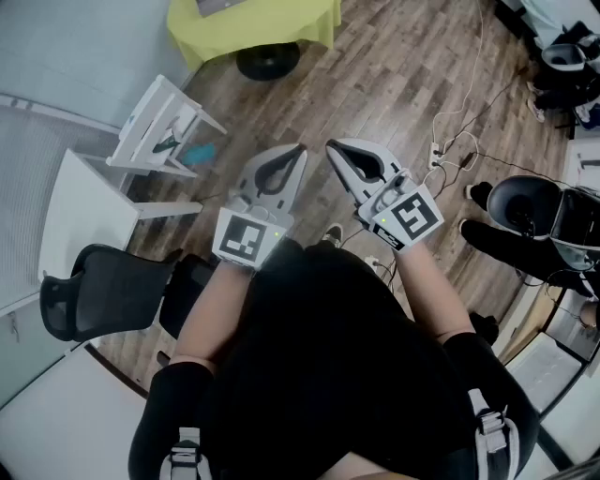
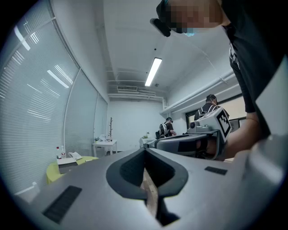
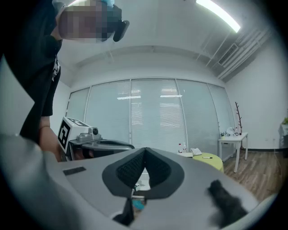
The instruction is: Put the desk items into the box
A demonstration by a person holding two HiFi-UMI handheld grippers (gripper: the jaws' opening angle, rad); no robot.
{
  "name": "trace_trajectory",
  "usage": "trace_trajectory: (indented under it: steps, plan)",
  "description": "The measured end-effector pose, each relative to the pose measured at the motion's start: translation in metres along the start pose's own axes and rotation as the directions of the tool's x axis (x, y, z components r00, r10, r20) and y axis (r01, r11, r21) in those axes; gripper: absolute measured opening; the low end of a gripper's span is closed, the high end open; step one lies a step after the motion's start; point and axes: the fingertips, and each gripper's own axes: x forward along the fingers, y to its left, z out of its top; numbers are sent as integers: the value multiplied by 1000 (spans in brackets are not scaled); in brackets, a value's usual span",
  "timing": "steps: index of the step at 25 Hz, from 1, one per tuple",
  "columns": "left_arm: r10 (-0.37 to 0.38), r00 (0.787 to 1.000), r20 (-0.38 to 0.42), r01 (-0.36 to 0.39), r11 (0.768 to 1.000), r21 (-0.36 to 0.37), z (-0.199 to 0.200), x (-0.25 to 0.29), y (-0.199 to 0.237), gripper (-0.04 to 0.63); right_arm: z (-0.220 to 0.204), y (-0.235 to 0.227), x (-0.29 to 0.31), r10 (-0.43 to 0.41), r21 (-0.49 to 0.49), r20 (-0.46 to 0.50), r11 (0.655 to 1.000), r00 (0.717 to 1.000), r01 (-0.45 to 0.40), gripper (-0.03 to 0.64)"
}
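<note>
No box shows in any view. My left gripper (image 1: 297, 151) and right gripper (image 1: 331, 148) are held side by side in front of the person's chest, above the wooden floor. Both are shut with nothing between the jaws. In the left gripper view the shut jaws (image 2: 145, 151) point across the room, and the right gripper (image 2: 203, 134) sits to their right. In the right gripper view the shut jaws (image 3: 144, 150) face the window blinds, with the left gripper (image 3: 92, 140) to their left. A round yellow-green table (image 1: 253, 23) holds a few small items (image 2: 67, 161).
A white side table (image 1: 155, 127) stands to the left with a teal object (image 1: 198, 153) on the floor beside it. A black office chair (image 1: 101, 289) is at lower left. Cables and a power strip (image 1: 438, 151) lie on the floor at right, near a black bin (image 1: 521, 202).
</note>
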Motion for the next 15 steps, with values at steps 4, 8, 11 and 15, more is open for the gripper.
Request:
trace_trajectory:
  steps: [4,8,11,15]
  plan:
    - [-7,1000,0,7,1000,-3,5,6,-11,11,2,-4,-10,-2,0,0,1000,1000,2,15]
    - [-12,1000,-1,12,1000,-1,7,14,-25,11,2,-10,-22,0,24,-8,1000,1000,0,17]
    - [-8,1000,-5,8,1000,-12,5,17,-34,11,-7,-14,-32,7,25,-26,1000,1000,-6,17]
    - [9,999,-33,-9,1000,-11,0,26,-42,11,-9,-21,-44,27,26,-29,999,999,-26,17]
